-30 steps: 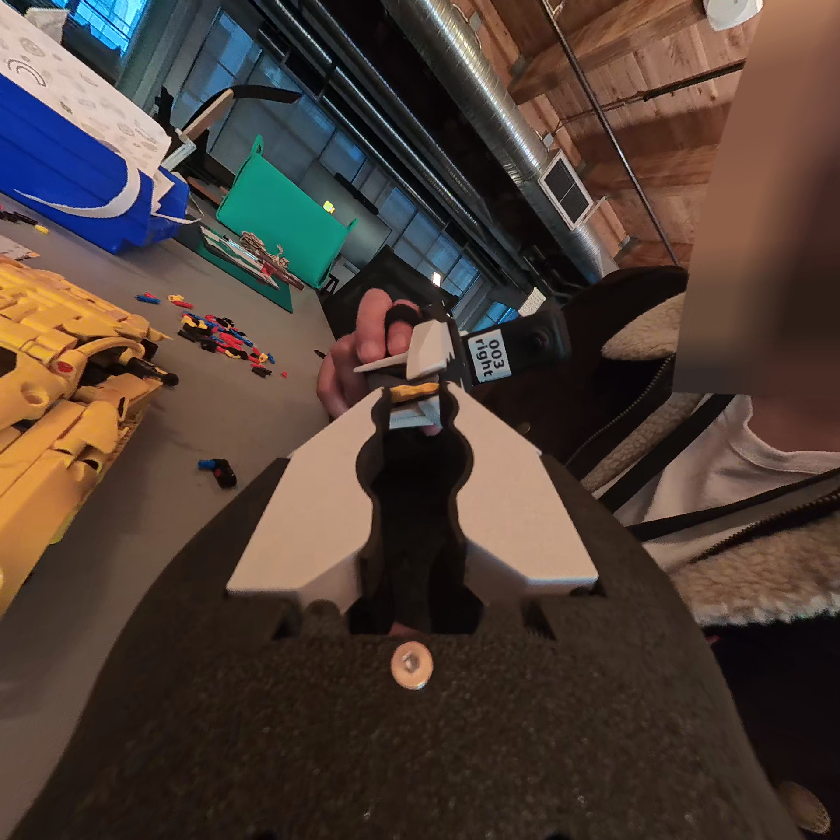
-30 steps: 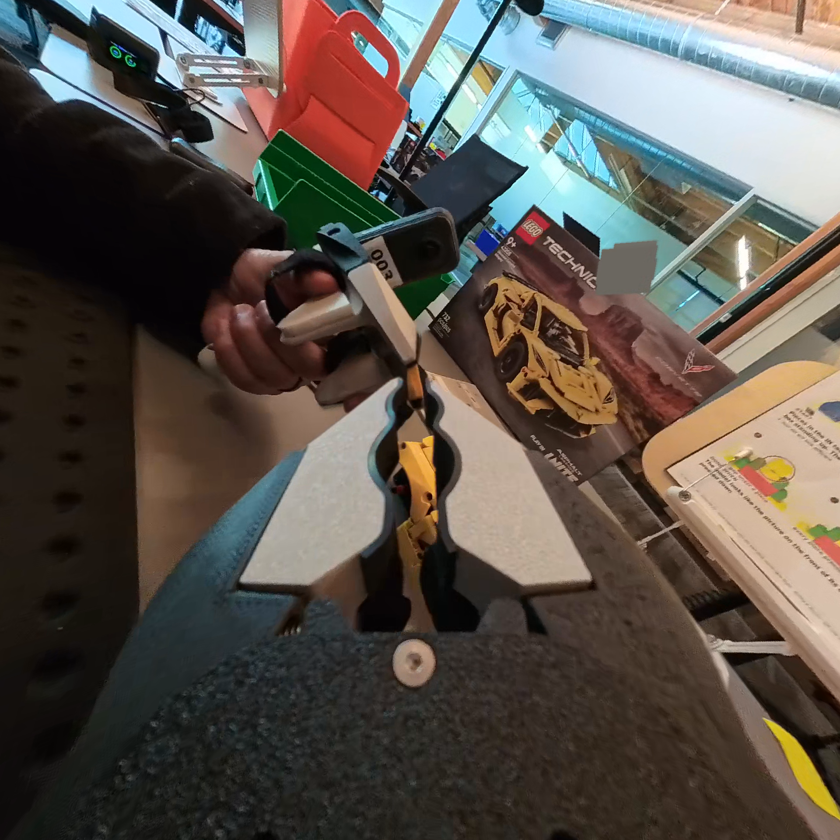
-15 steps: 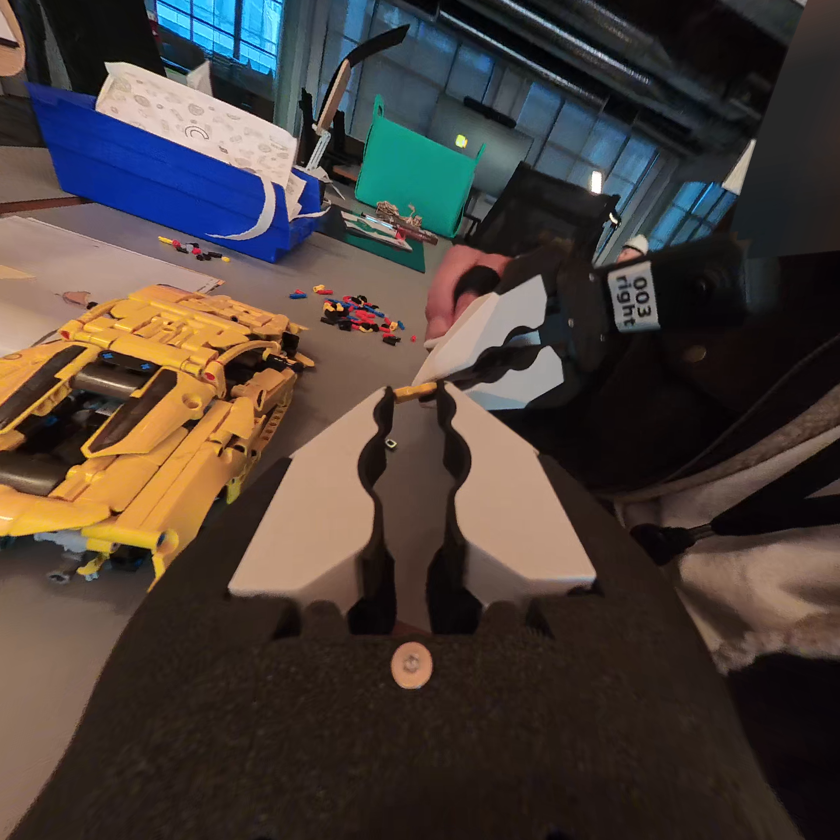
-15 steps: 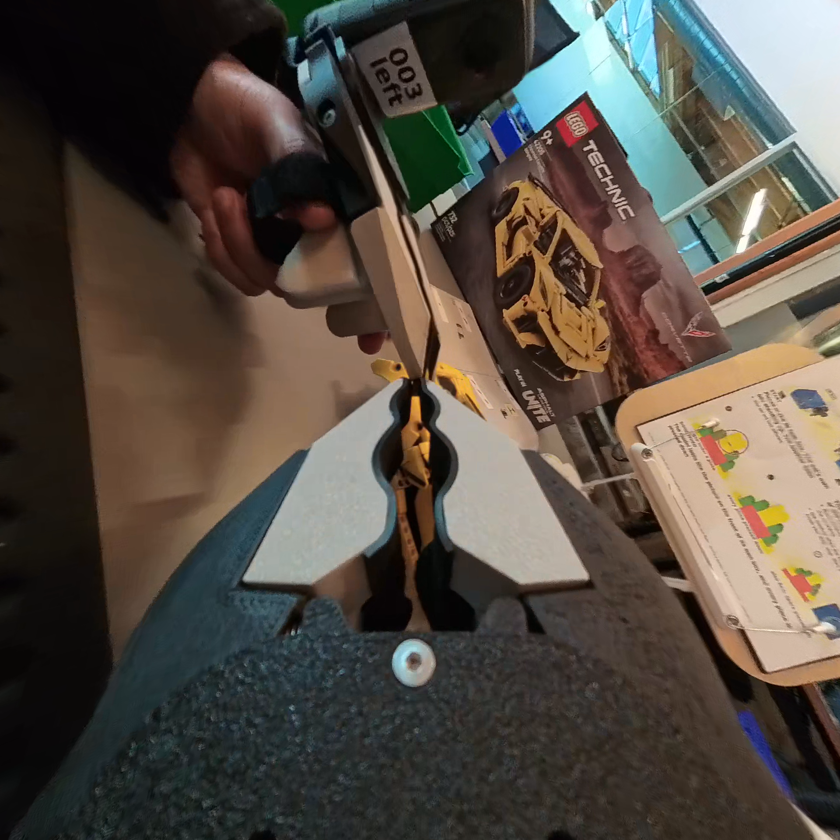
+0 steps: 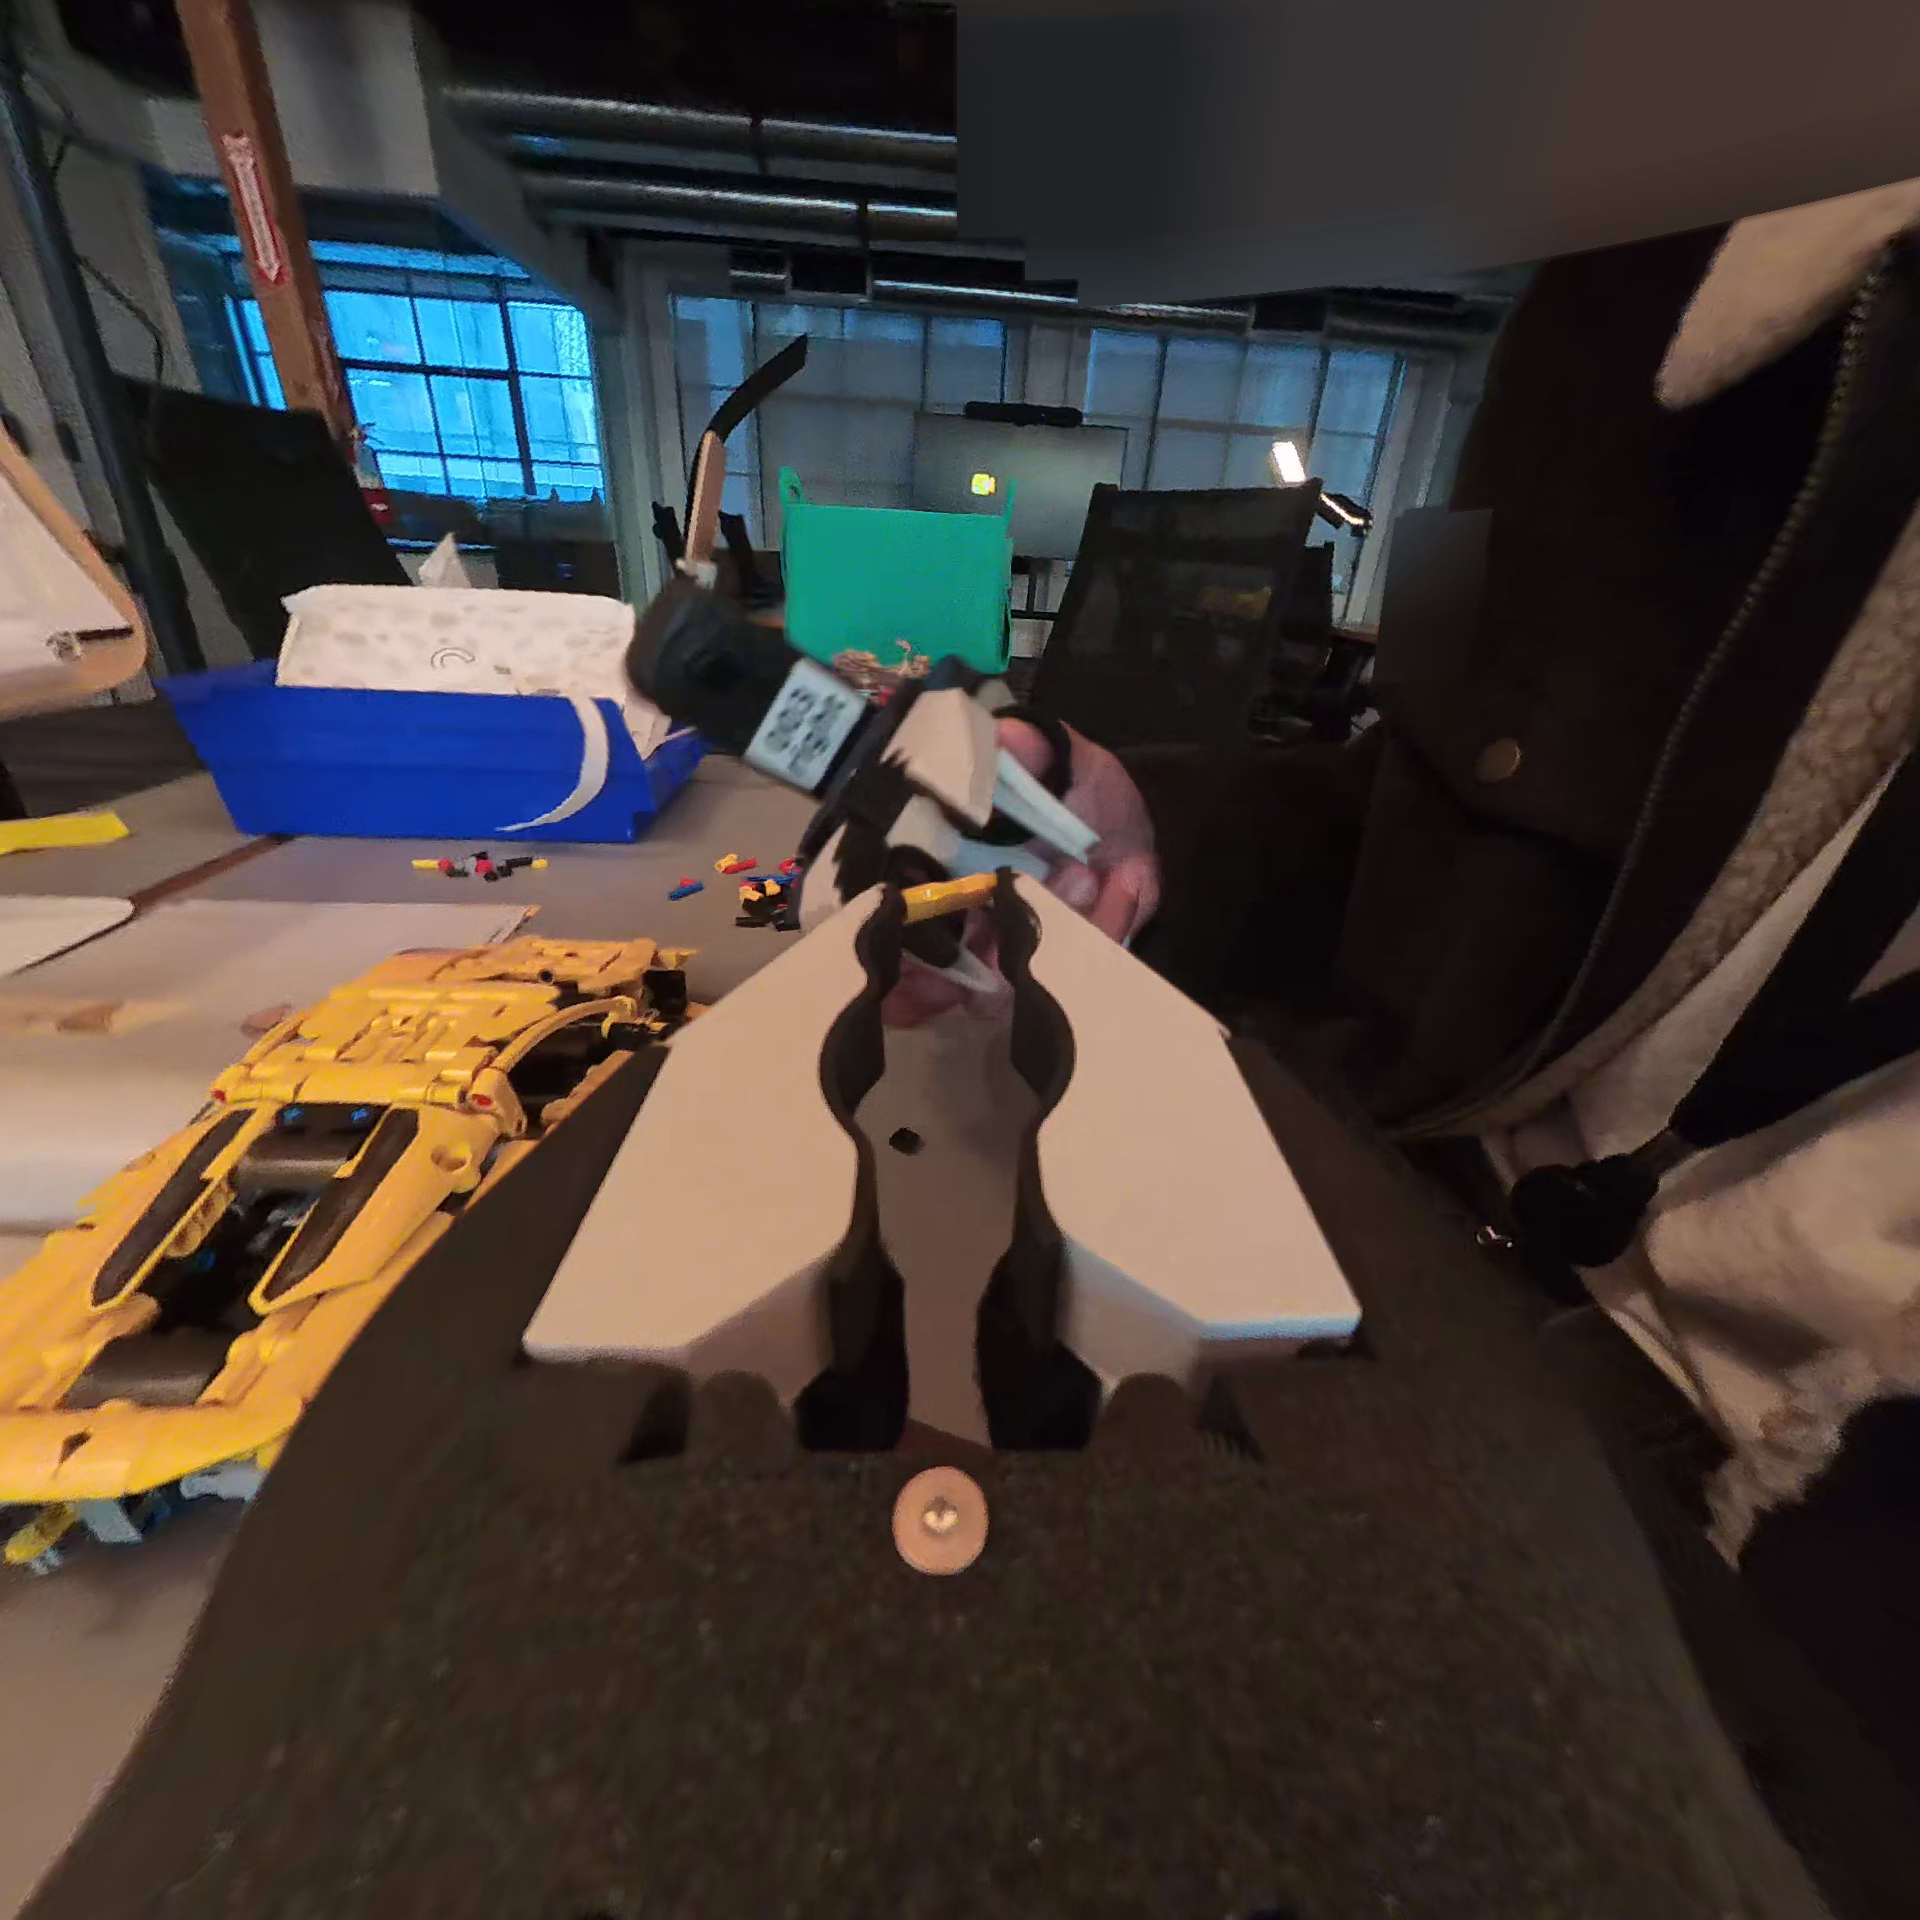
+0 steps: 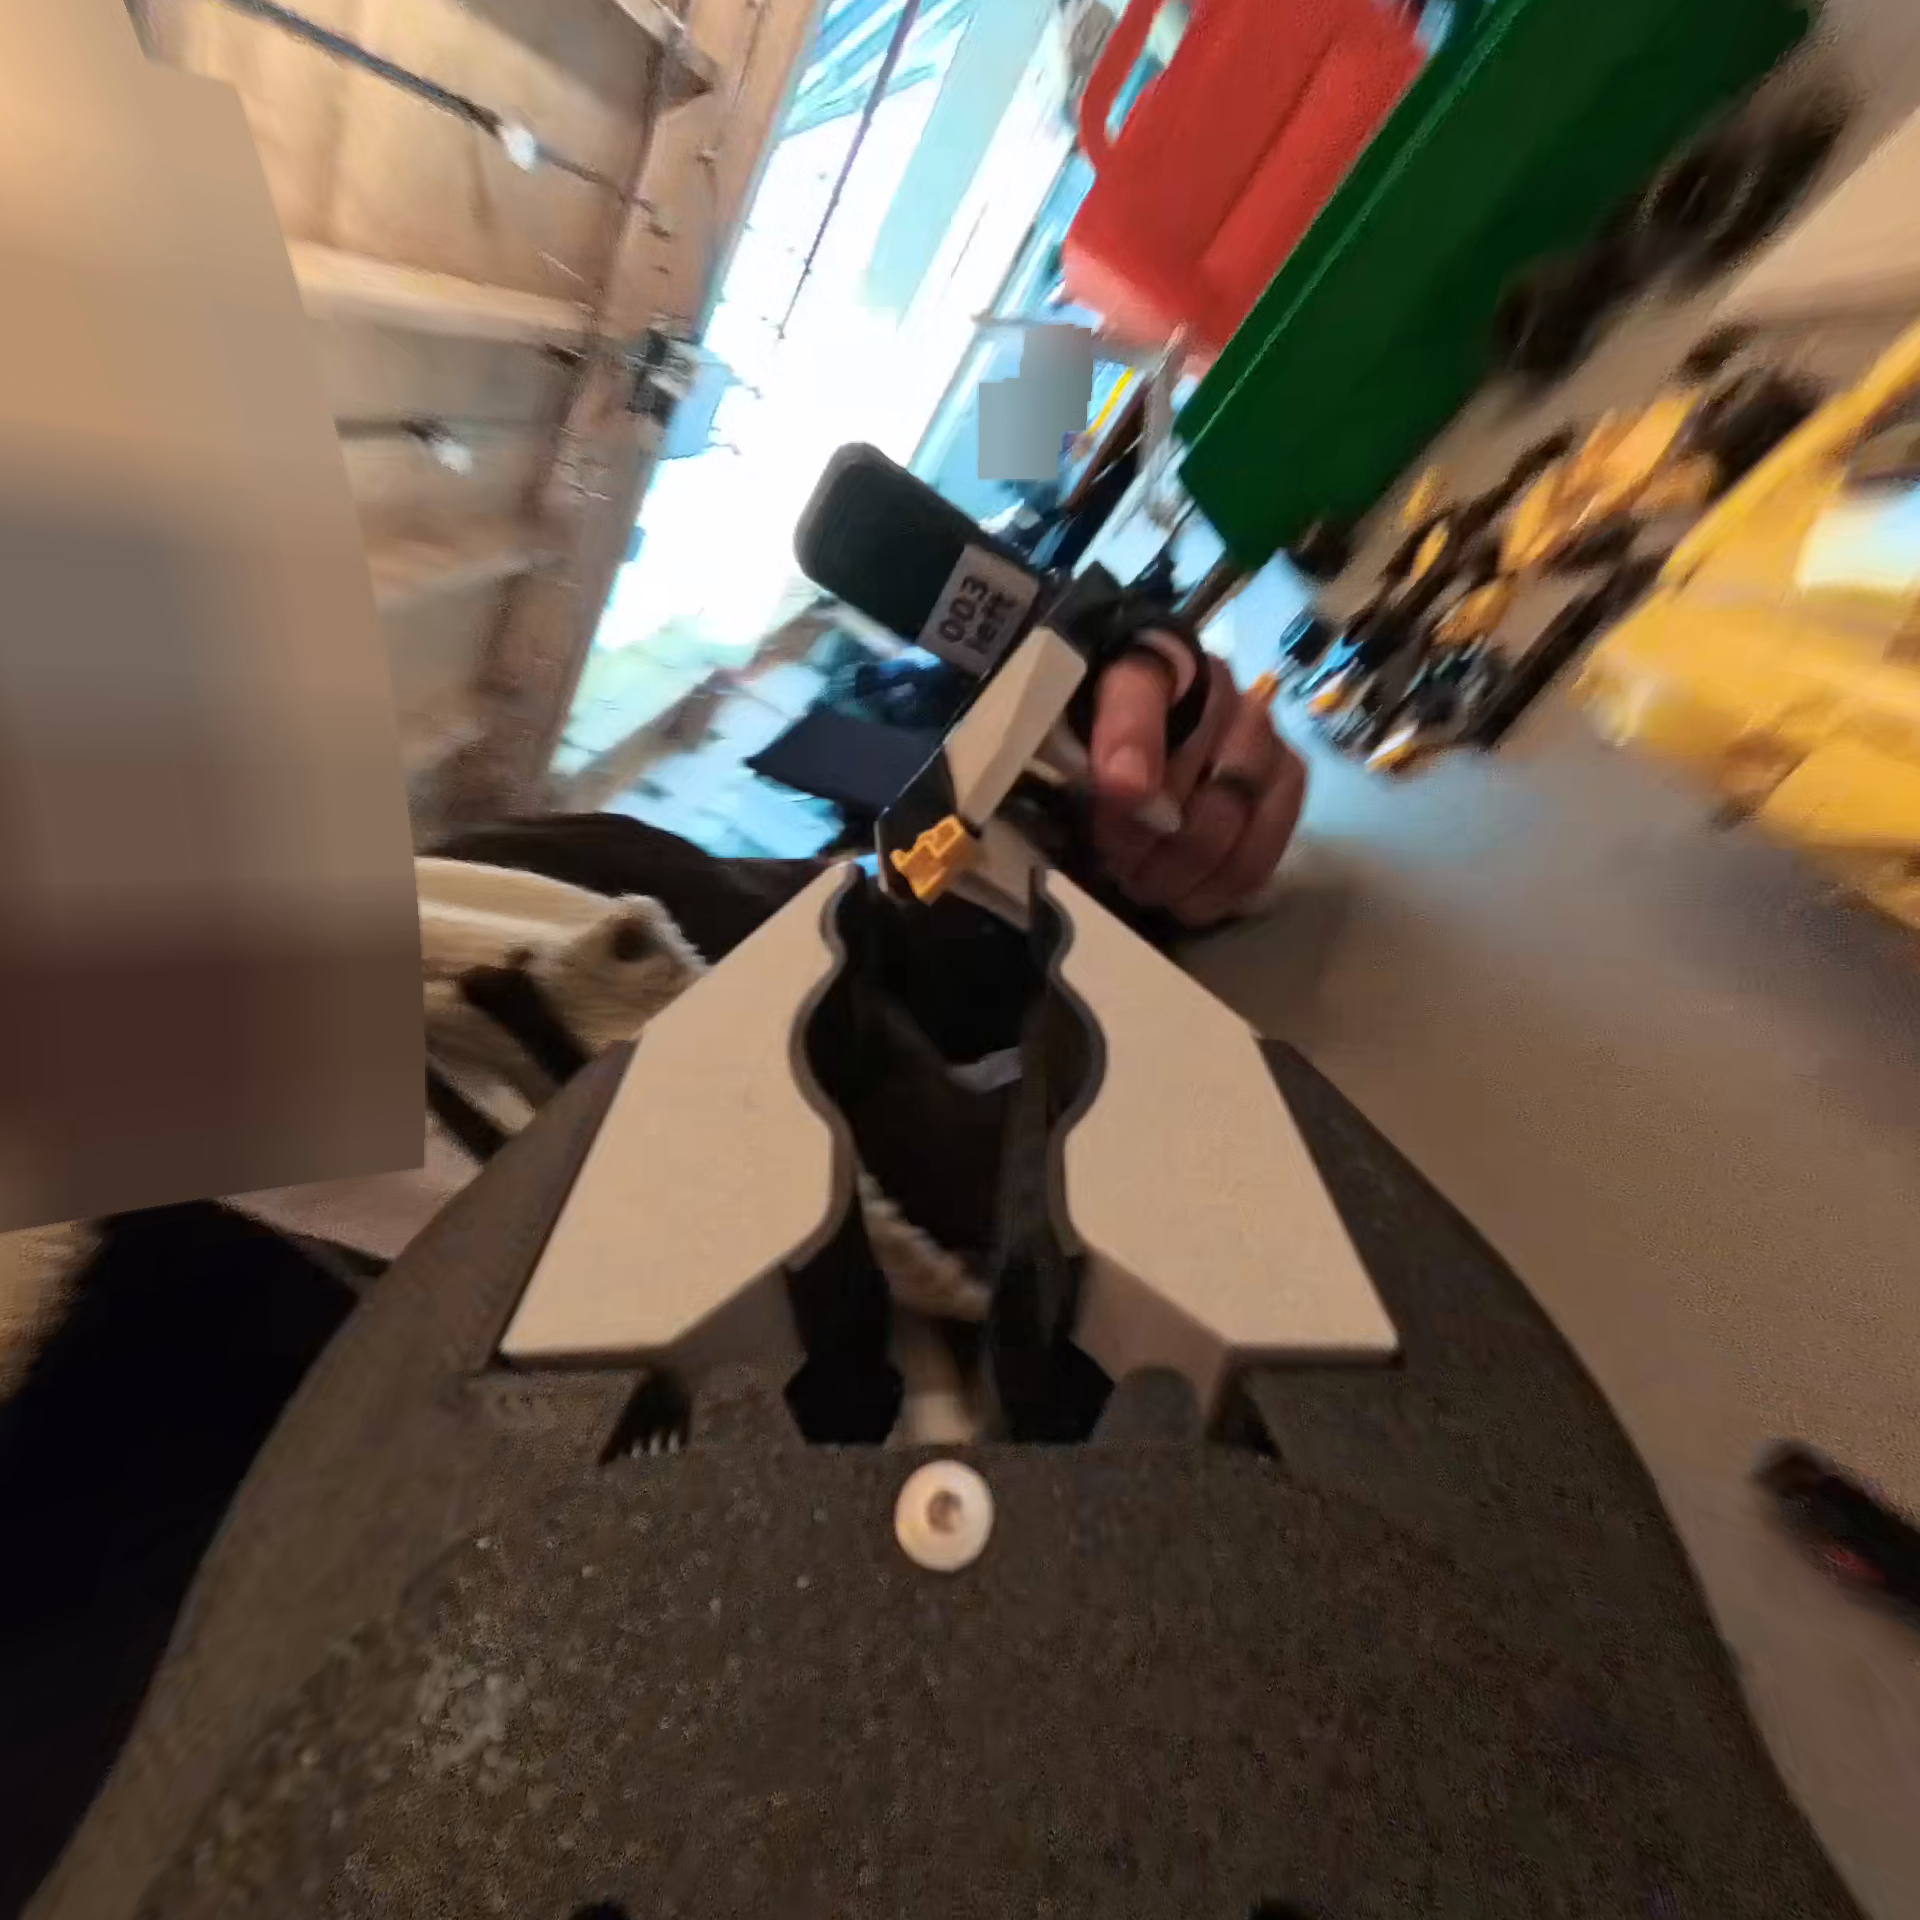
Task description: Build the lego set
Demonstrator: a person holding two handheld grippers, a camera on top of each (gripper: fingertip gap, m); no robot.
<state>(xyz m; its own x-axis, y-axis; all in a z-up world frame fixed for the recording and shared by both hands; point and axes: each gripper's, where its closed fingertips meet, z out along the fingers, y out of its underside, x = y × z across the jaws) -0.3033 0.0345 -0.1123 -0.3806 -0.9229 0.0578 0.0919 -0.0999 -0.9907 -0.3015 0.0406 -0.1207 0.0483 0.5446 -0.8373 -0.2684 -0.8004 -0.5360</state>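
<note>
My left gripper (image 5: 945,902) is shut on a small yellow lego piece (image 5: 945,894) that lies crosswise between its tips, held up above the grey table. The right wrist view shows the same piece (image 6: 933,854) in the left gripper's (image 6: 940,831) tips. My right gripper (image 6: 945,883) has its jaws apart and empty, its tips just under the piece. It also shows in the left wrist view (image 5: 831,894), close behind the piece. The part-built yellow lego car (image 5: 312,1143) sits on the table to the left.
A blue bin (image 5: 416,758) with paper and a green bin (image 5: 894,592) stand at the back. Loose small pieces (image 5: 748,894) lie scattered behind the grippers. The person's jacket (image 5: 1558,831) fills the right side. A red bin (image 6: 1226,177) and a green bin (image 6: 1455,312) appear blurred. The part-built yellow lego car (image 5: 312,1143) is about equally far from each gripper, around 15 cm.
Both grippers have turned and both views have swung round. The right gripper's jaws have spread wider. The left gripper still holds the yellow piece.
</note>
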